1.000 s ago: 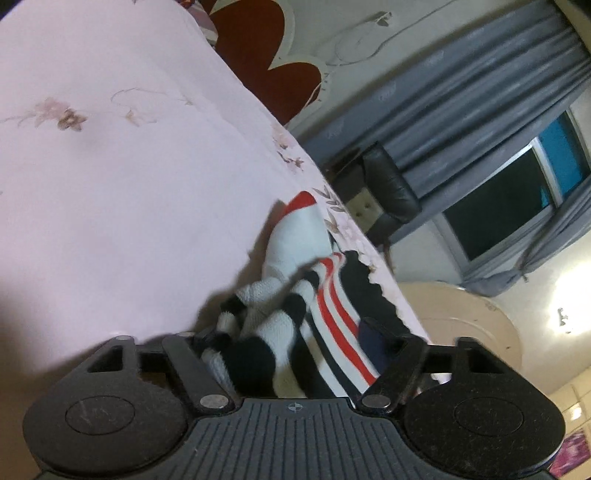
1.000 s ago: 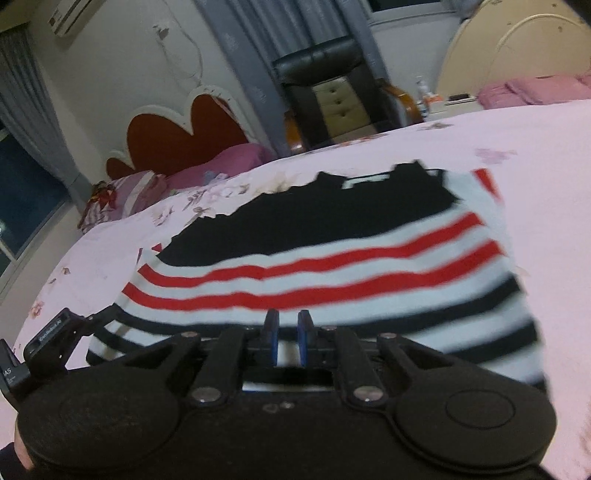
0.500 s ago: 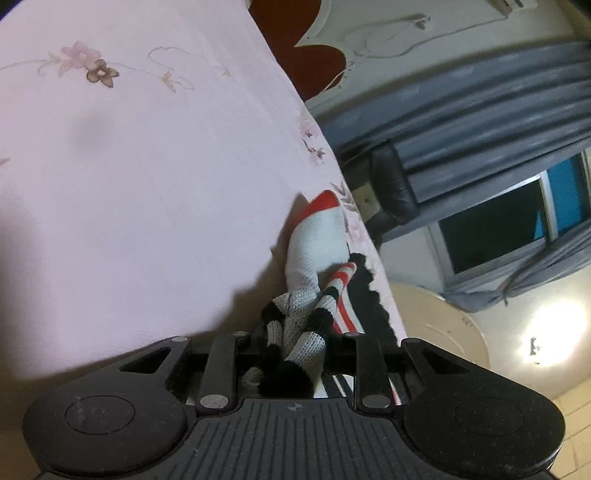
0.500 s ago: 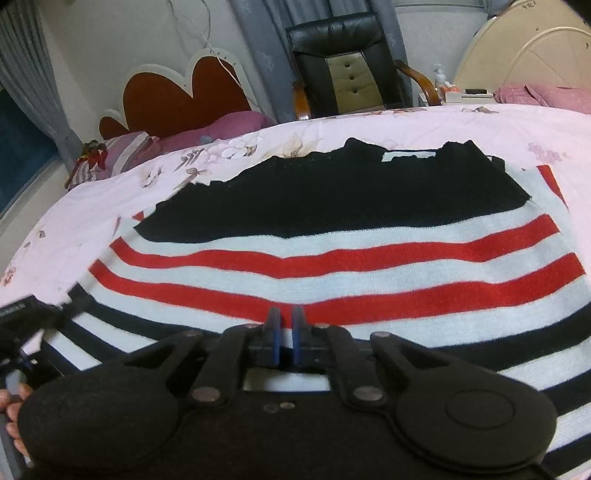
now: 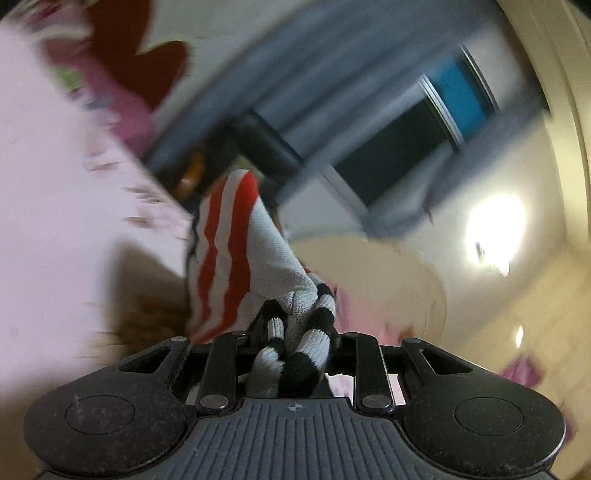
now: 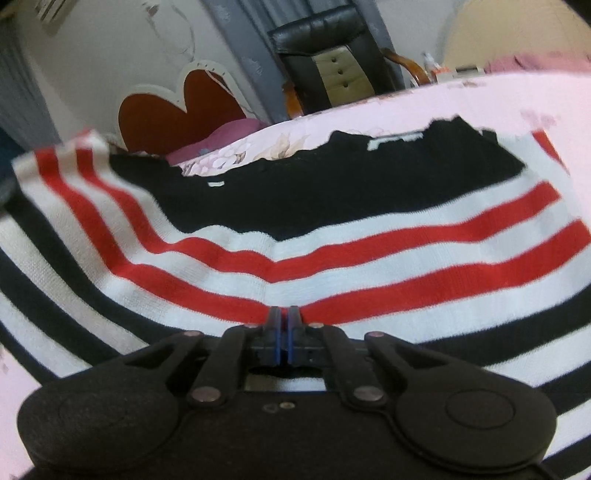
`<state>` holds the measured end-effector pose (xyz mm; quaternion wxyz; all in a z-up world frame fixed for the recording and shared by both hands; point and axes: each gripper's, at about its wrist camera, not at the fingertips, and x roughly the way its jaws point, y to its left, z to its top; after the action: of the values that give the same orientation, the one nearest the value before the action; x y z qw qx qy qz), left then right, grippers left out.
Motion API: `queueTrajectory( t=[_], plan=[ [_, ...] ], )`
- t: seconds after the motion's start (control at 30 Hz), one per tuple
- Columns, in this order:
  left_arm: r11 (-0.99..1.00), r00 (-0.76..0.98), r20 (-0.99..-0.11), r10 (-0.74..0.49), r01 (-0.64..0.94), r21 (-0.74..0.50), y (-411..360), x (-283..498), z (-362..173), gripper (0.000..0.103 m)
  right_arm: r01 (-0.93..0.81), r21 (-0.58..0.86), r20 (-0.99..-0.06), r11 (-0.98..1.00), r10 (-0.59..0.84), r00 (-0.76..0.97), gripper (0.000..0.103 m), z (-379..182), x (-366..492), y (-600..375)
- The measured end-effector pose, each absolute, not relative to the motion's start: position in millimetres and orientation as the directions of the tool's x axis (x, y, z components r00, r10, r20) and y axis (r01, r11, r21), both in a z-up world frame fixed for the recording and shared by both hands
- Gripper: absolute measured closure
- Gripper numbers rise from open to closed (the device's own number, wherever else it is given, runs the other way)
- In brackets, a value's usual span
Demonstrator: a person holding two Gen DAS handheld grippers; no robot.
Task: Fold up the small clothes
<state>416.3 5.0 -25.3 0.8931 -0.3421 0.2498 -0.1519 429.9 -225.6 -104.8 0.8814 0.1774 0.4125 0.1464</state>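
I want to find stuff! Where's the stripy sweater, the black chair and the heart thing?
stripy sweater [image 6: 369, 251], right wrist view, red stripe.
black chair [image 6: 325, 33], right wrist view, backrest top.
heart thing [image 6: 177, 114], right wrist view, red middle.

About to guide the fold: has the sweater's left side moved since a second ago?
Yes. The left gripper is shut on the sweater cuff and has lifted that side off the pink bedsheet; in the right wrist view it now rises across the red headboard.

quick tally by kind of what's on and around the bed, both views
striped sweater: 1
grippers: 2, left gripper and right gripper
black chair: 1
red heart-shaped headboard: 1
bed, pink floral sheet: 1
total: 6
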Motion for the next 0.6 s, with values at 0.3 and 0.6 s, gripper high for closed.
queueTrajectory(
  t=[0.3, 0.6],
  plan=[
    [0.879, 0.601, -0.646, -0.471, 0.255, -0.403, -151.4, 449.4, -65.2, 0.077, 0.164, 0.769, -0.514, 0.618, 0.443, 0.735, 0.065, -104.4, 378.5, -376.4],
    [0.845, 0.615, -0.58, -0.535, 0.394, -0.363, -150.7, 413.9, -37.0, 0.024, 0.165, 0.804, -0.474, 0.572, 0.448, 0.758, 0.041, -88.3, 343.4, -420.7]
  ],
)
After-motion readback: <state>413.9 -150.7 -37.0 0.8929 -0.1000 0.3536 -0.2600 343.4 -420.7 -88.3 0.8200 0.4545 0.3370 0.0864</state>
